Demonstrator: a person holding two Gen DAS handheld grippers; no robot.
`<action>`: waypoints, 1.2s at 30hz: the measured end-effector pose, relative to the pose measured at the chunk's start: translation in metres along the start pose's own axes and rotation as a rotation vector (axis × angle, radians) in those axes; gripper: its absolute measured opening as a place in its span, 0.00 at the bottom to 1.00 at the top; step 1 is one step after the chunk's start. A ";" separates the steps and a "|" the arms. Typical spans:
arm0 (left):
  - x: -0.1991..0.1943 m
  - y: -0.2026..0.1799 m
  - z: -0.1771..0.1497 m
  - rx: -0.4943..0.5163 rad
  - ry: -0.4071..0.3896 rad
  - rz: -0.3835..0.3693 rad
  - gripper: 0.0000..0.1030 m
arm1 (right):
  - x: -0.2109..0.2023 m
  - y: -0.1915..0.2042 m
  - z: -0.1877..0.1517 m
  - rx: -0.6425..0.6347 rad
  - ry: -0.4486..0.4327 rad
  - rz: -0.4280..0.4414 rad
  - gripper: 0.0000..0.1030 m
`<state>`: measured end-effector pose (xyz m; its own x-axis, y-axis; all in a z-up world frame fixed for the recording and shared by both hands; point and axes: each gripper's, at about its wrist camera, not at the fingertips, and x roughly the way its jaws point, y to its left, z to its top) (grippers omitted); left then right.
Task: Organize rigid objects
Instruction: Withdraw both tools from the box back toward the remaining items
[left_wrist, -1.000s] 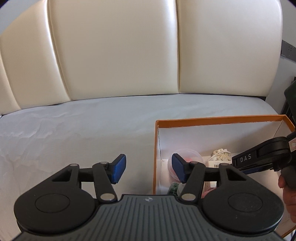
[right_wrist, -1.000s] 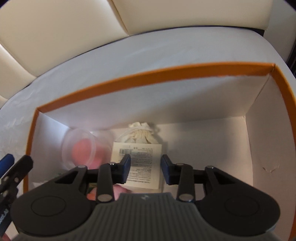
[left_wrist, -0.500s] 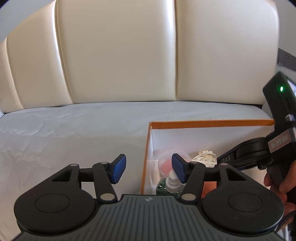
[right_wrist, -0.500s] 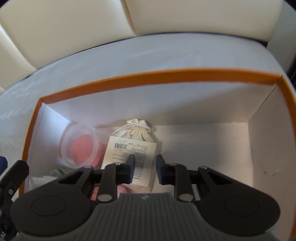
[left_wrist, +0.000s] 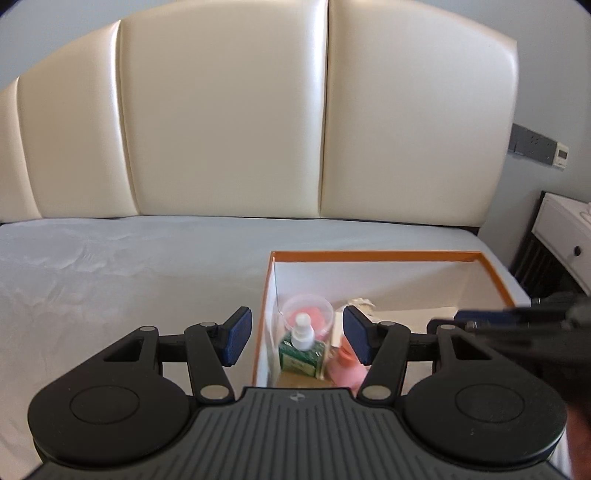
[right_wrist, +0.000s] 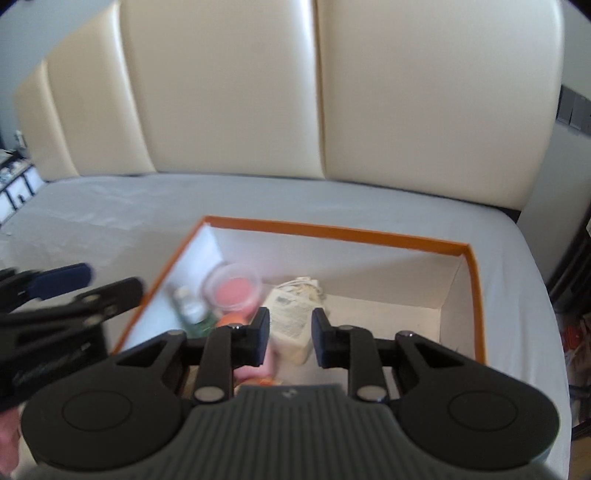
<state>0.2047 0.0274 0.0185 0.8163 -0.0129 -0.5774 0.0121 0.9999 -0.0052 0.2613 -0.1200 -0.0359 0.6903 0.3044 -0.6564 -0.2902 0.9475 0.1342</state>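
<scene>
Both claws rose; grey bed (left_wrist: 110, 266), cream headboard (left_wrist: 221, 122).

Right tool (right_wrist: 290, 334), empty, jaws slightly apart above orange-rimmed box (right_wrist: 332, 232) on bed (right_wrist: 110, 210).

— What fills the top of the frame?

— A cream padded headboard (left_wrist: 229, 122), split into tall glossy panels, with a grey wall (left_wrist: 546, 92) behind it at the upper right.

— And below that?

— A bed with a pale grey sheet (left_wrist: 110, 266), lightly wrinkled at the left. Daylight gives the panels a soft sheen.

— Anything at the right edge?

— A dark switch plate (left_wrist: 532, 144) on the wall, and lower down a white nightstand (left_wrist: 561, 229) with a round drawer knob.
</scene>
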 end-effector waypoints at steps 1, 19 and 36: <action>-0.007 -0.002 -0.003 -0.001 -0.004 -0.006 0.66 | -0.010 0.003 -0.007 0.001 -0.015 0.009 0.23; -0.028 -0.001 -0.105 -0.059 0.272 -0.265 0.65 | -0.059 0.019 -0.147 0.019 -0.007 -0.016 0.24; -0.014 0.019 -0.145 -0.175 0.455 -0.239 0.67 | -0.028 0.009 -0.182 0.071 0.185 -0.011 0.41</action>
<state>0.1094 0.0466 -0.0918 0.4696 -0.2759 -0.8386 0.0388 0.9554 -0.2926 0.1191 -0.1378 -0.1518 0.5578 0.2767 -0.7825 -0.2310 0.9573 0.1738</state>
